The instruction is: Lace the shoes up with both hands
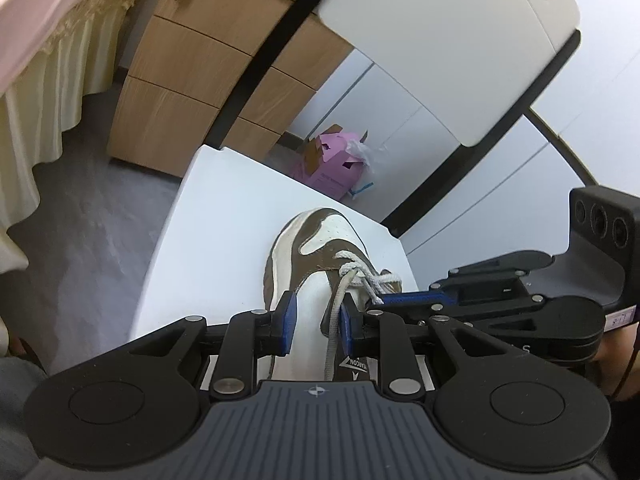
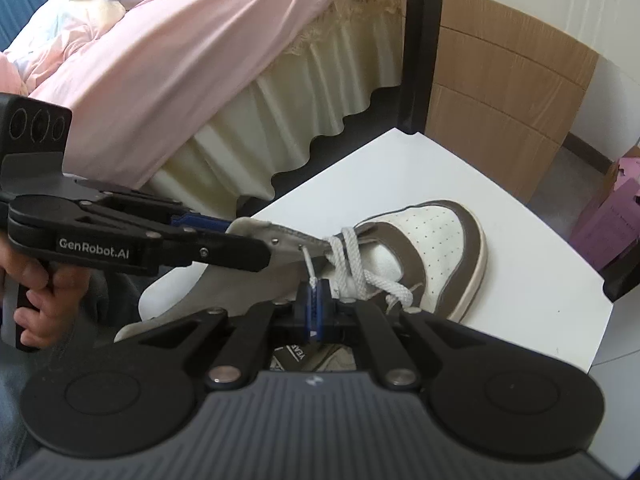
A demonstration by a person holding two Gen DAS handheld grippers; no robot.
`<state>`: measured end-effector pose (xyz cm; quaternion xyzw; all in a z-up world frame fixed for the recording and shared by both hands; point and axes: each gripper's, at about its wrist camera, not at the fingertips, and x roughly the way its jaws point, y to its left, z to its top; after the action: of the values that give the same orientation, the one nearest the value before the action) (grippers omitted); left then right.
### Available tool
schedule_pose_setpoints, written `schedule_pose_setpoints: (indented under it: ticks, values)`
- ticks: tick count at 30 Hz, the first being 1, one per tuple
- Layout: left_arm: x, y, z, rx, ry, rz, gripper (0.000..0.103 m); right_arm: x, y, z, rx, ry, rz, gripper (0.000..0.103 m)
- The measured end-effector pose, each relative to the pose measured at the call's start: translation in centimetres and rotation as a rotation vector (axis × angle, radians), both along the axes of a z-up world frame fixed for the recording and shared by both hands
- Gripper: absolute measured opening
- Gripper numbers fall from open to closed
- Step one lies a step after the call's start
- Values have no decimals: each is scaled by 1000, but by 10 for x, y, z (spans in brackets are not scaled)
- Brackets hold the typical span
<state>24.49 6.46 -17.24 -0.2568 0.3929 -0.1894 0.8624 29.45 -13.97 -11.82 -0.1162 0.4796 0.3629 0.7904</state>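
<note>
A brown and white sneaker (image 1: pixel 316 240) (image 2: pixel 432 240) lies on a white tabletop (image 1: pixel 224 220) (image 2: pixel 520 280), toe pointing away. Its white lace (image 1: pixel 360 276) (image 2: pixel 360 264) is threaded loosely through the lowest eyelets. My left gripper (image 1: pixel 316 322) (image 2: pixel 236 232) has its blue pads on either side of the shoe's white tongue (image 1: pixel 312 312) (image 2: pixel 256 230), pressing on it. A lace strand runs over the tongue beside the right pad. My right gripper (image 2: pixel 315 300) (image 1: pixel 384 300) is shut on the thin lace end, which comes out of an eyelet just above the pads.
A white chair back on a black frame (image 1: pixel 440 40) stands behind the table. Wooden drawers (image 1: pixel 180 80) (image 2: pixel 500 80) and a pink carton (image 1: pixel 332 160) (image 2: pixel 612 224) are on the floor beyond. A bed with a pink cover (image 2: pixel 180 60) is at the left. A hand (image 2: pixel 36 280) holds the left gripper.
</note>
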Motion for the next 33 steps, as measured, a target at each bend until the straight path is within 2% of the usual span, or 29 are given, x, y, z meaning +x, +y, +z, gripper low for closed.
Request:
schedule_pose_setpoints:
  ticks: [7, 18, 28, 33]
  values:
    - [3, -2, -1, 20, -12, -9, 26, 2, 0, -2, -5, 13, 11, 3]
    - [0, -16, 6, 140, -81, -63, 26, 7, 11, -7, -18, 15, 19, 3]
    - [4, -9, 2, 91, -49, -56, 26, 14, -1, -11, 20, 76, -50, 2]
    - [5, -9, 3, 89, -46, -61, 26, 12, 2, -12, 10, 59, -36, 2]
